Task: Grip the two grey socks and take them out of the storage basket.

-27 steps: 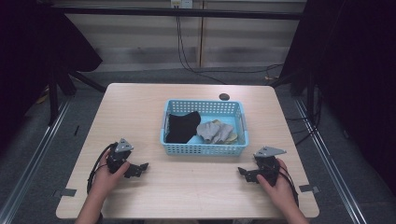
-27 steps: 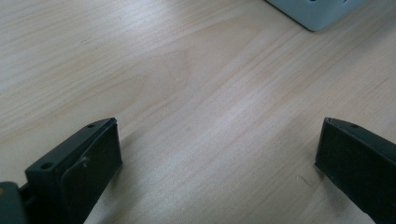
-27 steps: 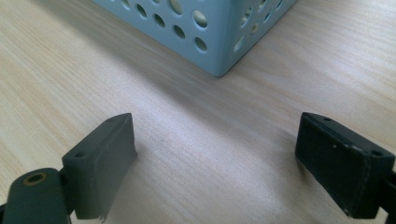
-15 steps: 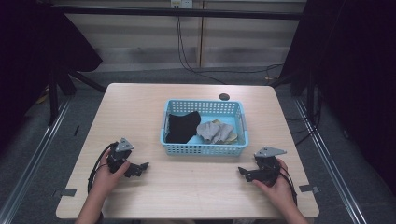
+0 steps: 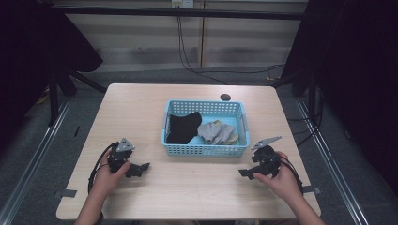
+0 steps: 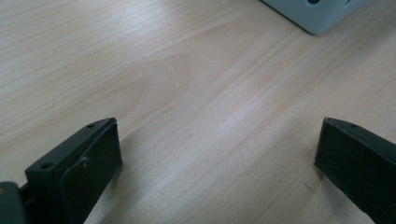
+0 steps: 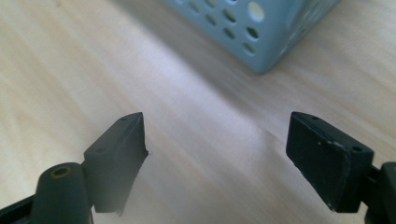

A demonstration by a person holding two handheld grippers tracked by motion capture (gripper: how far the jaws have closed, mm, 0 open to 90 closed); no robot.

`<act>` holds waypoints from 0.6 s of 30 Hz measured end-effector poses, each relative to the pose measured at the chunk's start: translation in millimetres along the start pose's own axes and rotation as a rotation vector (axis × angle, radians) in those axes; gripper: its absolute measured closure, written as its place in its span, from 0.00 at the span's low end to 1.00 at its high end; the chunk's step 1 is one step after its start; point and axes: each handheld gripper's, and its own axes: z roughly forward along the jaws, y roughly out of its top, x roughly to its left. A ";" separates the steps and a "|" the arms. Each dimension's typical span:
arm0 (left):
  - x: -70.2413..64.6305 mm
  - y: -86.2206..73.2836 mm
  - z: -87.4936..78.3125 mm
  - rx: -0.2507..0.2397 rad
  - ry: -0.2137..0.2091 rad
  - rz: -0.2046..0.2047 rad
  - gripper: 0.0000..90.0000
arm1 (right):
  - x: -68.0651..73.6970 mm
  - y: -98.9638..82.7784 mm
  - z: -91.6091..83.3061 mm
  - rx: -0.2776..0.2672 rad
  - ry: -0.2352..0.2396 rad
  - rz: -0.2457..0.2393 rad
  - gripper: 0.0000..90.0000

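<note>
A light wooden table (image 5: 187, 108) carries a blue basket (image 5: 205, 149) (mid-table) and a small dark disc (image 5: 225, 97).

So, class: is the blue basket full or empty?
Partly full: the blue basket holds a black cloth and crumpled grey cloths; some floor shows.

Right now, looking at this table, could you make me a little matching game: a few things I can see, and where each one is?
Things:
1. black cloth
2. grey cloth
3. left gripper
4. small dark disc

Places or states:
A. on the bare table beyond the basket
B. in the basket's right part
C. near the table's front left, jaws open with nothing between them
D. in the basket's left part

Pairs: 1-D, 2-B, 3-C, 4-A
</note>
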 end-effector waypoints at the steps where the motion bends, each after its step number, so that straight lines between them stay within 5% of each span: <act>1: 0.0 0.0 0.0 0.000 0.000 0.000 0.00 | 0.0 0.0 0.0 0.000 0.000 0.000 0.22; 6: 0.4 1.3 1.6 -0.003 0.004 -0.001 0.00 | 3.6 15.6 -16.5 0.102 0.016 -0.044 0.25; 18: 2.0 6.4 6.7 0.000 0.005 0.002 0.00 | 5.4 49.7 -41.4 0.184 -0.015 -0.092 0.28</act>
